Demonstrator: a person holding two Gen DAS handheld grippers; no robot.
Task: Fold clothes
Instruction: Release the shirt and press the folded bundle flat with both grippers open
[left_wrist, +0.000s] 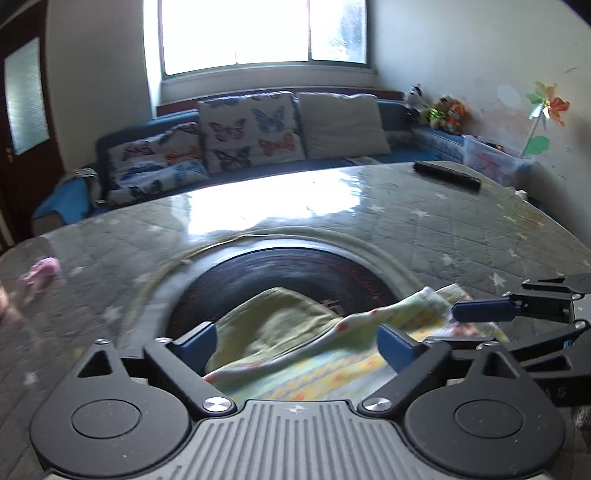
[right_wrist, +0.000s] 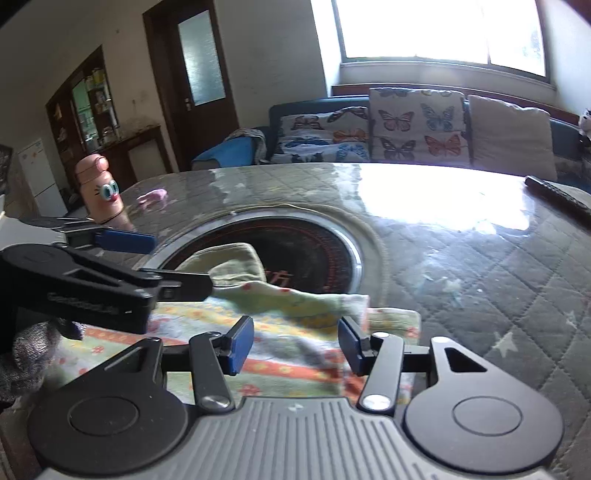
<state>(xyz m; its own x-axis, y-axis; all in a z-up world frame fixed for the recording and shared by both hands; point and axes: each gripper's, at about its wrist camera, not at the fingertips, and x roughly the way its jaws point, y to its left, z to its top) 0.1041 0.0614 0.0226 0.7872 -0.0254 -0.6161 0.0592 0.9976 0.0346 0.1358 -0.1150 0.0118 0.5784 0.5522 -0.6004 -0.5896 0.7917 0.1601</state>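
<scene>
**Both grippers released over a striped garment at the table's near edge**

Nearest the lens in each wrist view is the gripper's own grey ribbed body and black linkage. The left gripper (left_wrist: 297, 341) stands wide, its blue pads clear of the cloth; a folded ridge of the garment (left_wrist: 295, 354) runs between them untouched. The right gripper (right_wrist: 297, 345) is parted too, pads apart above the same garment (right_wrist: 288, 354) and not pressing on it.

The garment, pale green and yellow with orange stripes and small flowers, lies at the near edge of the quilted, star-patterned table cover (right_wrist: 498, 266), its far part draped onto a round black cooktop (right_wrist: 314, 251) set in the table.

Only the right view shows the pink cartoon-faced figure (right_wrist: 101, 192), the dark door (right_wrist: 192, 74) and the shelf cabinet. Only the left view shows the paper pinwheel (left_wrist: 546, 107) and the clear storage box (left_wrist: 491, 158). Both show the butterfly cushions (left_wrist: 251, 129), the black remote (left_wrist: 447, 175) and a small pink item (right_wrist: 153, 195).

Red characters are printed on the cooktop; they are partly covered and too blurred to read with confidence.
</scene>
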